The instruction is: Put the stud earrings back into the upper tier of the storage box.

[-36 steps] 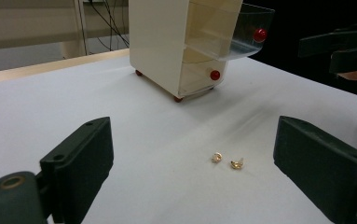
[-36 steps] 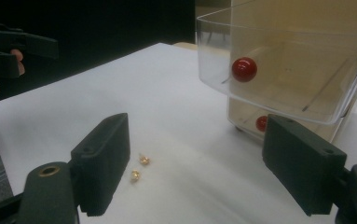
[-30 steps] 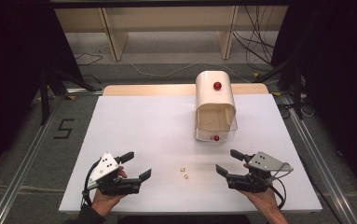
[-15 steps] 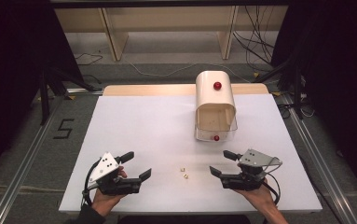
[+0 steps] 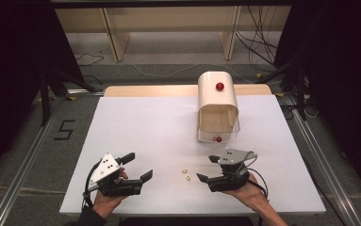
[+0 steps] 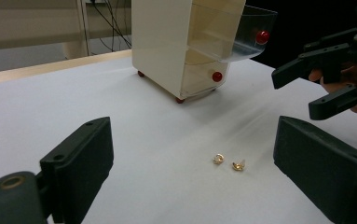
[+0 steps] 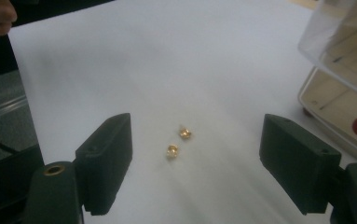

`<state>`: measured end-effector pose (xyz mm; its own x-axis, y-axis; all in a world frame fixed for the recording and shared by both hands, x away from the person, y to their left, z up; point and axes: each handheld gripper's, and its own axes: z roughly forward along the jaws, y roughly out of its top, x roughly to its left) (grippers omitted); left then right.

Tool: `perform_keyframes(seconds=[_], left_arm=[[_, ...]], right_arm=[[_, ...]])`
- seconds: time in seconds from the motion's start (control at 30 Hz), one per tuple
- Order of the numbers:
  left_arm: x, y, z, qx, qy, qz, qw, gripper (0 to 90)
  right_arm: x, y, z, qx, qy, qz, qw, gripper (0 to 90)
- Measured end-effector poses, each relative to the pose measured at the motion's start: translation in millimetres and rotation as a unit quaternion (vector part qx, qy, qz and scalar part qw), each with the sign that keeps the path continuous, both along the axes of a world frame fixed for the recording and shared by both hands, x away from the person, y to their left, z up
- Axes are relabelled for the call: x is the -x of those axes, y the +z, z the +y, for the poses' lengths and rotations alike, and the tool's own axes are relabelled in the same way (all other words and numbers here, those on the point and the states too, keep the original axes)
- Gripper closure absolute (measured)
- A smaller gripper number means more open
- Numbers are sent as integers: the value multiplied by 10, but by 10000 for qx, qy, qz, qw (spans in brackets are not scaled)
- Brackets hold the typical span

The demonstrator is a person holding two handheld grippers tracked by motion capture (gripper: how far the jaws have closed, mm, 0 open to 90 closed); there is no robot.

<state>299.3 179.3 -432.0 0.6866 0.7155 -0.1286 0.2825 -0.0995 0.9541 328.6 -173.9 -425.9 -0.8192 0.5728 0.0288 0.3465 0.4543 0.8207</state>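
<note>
Low in the high view, two small gold earrings [image 5: 185,174] lie side by side on the white worktop [image 5: 140,127], between the two tools. Right hand-held gripper [image 5: 206,168] sits just right of them, jaws wide apart and empty. Left hand-held gripper [image 5: 138,165], lower left, is equally spread, holding nothing. Upper right stands a cream mini drawer chest [image 5: 217,101], its clear drawer [image 5: 218,134] pulled out.
</note>
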Motion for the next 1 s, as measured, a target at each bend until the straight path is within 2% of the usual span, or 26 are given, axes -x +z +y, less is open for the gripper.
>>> perform_keyframes(seconds=[0.27,0.3,0.33,0.47,0.67,0.8,1.0], left_arm=[[-2,-1,4,-10,-9,11,10000,116],[-3,-1,5,-8,-7,15,10000,116],[-3,-1,2,23,5,18,10000,116],[-4,-1,6,43,12,28,10000,115],[-7,0,11,48,5,35,10000,115],[-8,0,14,54,5,41,10000,115],[-10,1,15,58,3,42,10000,115]], right_arm=[[-95,-82,200,442,163,225,9986,302],[-124,-122,254,605,193,280,9976,321],[-124,-122,254,605,193,280,9976,321],[-190,-211,370,902,222,414,9948,362],[-254,-303,516,1090,387,558,9917,473],[-291,-385,582,1320,485,680,9877,551],[-333,-459,630,1443,571,736,9851,672]])
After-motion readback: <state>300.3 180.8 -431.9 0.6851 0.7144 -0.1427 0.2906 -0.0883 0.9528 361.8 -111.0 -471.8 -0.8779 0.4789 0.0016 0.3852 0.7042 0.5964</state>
